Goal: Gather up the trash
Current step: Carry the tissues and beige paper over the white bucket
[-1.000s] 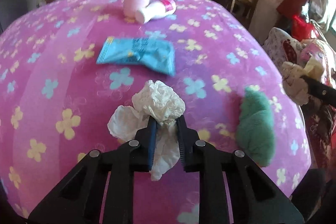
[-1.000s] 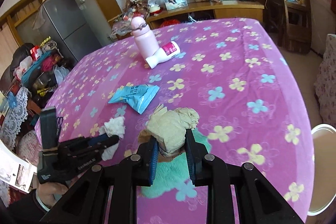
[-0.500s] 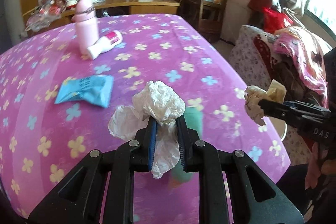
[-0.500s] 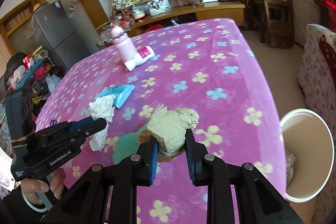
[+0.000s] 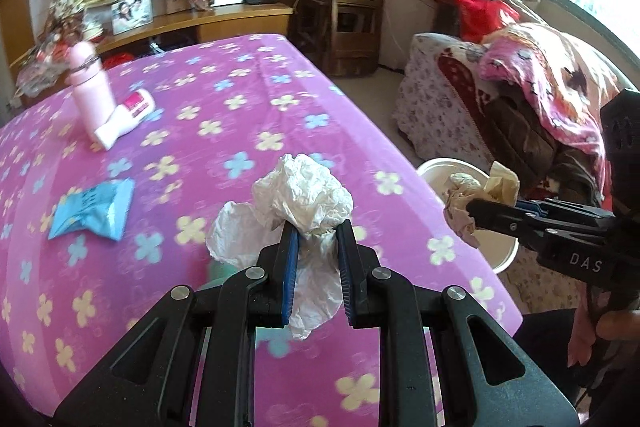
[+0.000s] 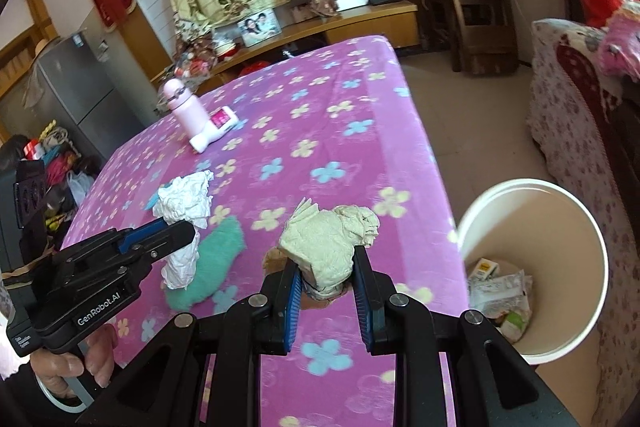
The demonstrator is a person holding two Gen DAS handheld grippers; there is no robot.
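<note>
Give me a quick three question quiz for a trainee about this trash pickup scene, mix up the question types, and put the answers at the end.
1. True or false: the left gripper holds a crumpled white tissue.
2. Multiple choice: the white bin stands A) on the table, B) on the floor beside the table, C) on the sofa.
3. Fill in: the right gripper jaws grip a wad of ____ paper.

Key: 1 true; 2 B; 3 beige.

"GenRobot.AI" — left gripper point(image 6: 176, 233), "DAS" — right gripper point(image 5: 476, 215)
</note>
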